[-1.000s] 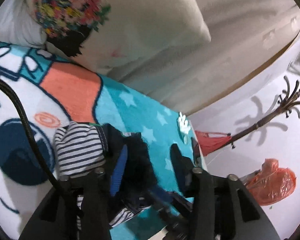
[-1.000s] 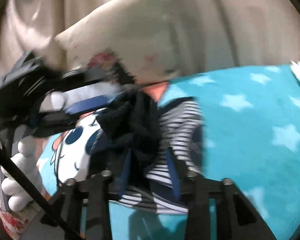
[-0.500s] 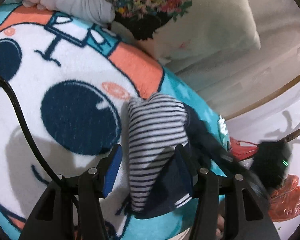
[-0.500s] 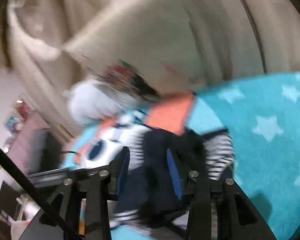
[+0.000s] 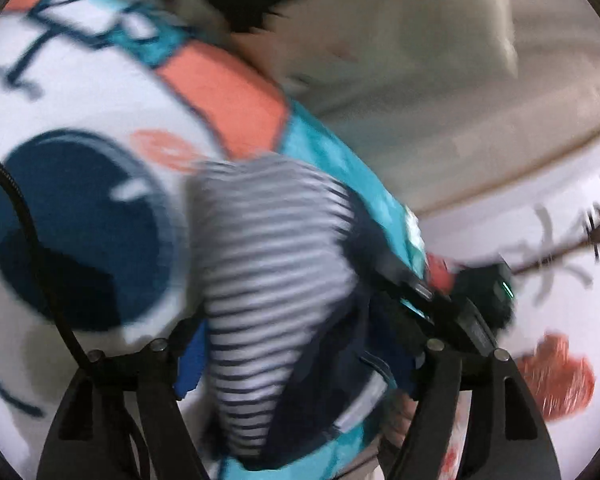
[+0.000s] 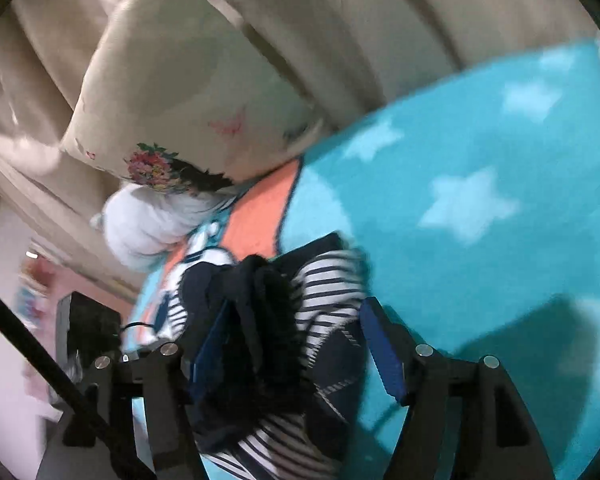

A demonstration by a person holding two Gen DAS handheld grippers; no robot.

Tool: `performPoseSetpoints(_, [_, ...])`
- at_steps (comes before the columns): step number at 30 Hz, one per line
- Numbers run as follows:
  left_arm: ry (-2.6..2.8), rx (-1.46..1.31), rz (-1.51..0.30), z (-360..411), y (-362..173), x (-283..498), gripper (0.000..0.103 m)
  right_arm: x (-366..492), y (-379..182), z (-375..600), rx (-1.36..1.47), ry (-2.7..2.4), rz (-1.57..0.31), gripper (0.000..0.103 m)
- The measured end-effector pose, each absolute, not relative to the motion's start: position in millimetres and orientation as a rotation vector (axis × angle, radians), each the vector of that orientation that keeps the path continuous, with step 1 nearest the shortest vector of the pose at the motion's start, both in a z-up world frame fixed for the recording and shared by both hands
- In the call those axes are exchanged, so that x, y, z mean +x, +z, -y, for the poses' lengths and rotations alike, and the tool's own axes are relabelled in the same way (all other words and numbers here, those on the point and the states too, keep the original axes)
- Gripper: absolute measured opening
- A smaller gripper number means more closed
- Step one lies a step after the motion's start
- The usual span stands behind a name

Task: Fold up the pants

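1. Left gripper (image 5: 300,356) is over the blanket (image 5: 80,92), fingers spread wide on either side of the striped pants (image 5: 276,264) and clamping nothing; I judge it stands open so the bundle can lie flat between the pads
2. The pants lie in a folded heap on the blanket near its teal edge, navy fabric bunched along their right side, the pillow (image 5: 400,52) beyond them
3. Right gripper (image 6: 296,356) comes in from the opposite side, also gaping, with the dark crumpled part of the pants between its blue pads; whether a pad touches cloth I cannot tell
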State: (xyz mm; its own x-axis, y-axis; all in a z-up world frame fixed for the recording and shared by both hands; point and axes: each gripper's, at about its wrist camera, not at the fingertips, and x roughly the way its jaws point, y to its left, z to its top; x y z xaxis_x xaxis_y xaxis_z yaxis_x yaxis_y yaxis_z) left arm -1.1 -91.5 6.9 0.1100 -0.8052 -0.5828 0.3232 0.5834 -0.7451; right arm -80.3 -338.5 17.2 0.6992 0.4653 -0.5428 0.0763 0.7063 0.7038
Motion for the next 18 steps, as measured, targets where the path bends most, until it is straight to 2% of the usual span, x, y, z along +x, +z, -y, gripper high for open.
performPoseSetpoints(2, [-0.873,-0.436,-1.172,100.5,14.0,-6.7,0.055,-75.8,12.6,337.4,0.793,0.256,-0.769,0.055])
performPoseSetpoints(3, [-0.864,-0.419,-1.169,102.2,15.9,-7.0,0.042,-74.9,12.7,337.7,0.813,0.270,-0.774,0.038])
performPoseSetpoints(4, [-0.859,-0.416,-1.166,102.1,18.0,-6.4,0.038,-75.1,15.6,338.4,0.830,0.288,-0.767,0.029])
performPoseSetpoints(5, [-0.856,-0.426,-1.159,100.7,21.4,-4.6,0.037,-75.0,19.6,338.2,0.831,0.296,-0.760,0.027])
performPoseSetpoints(11, [-0.785,-0.376,-1.066,106.1,63.5,20.2,0.036,-56.8,68.5,332.2,0.754,0.307,-0.661,0.024])
performPoseSetpoints(12, [-0.772,-0.358,-1.066,110.7,66.0,27.3,0.040,-53.9,73.7,334.8,0.743,0.296,-0.650,0.024])
performPoseSetpoints(13, [-0.761,-0.335,-1.076,115.9,63.9,33.2,0.045,-48.4,76.2,334.8,0.731,0.280,-0.647,0.026])
performPoseSetpoints(15, [-0.706,-0.275,-1.117,124.6,47.1,40.2,0.046,-36.1,72.4,332.1,0.673,0.227,-0.668,0.031])
performPoseSetpoints(16, [-0.685,-0.248,-1.139,125.5,37.3,40.4,0.046,-28.7,64.9,329.2,0.626,0.177,-0.705,0.036])
performPoseSetpoints(18, [-0.662,-0.250,-1.197,123.5,12.2,37.5,0.046,-18.4,43.2,324.5,0.557,0.080,-0.820,0.039])
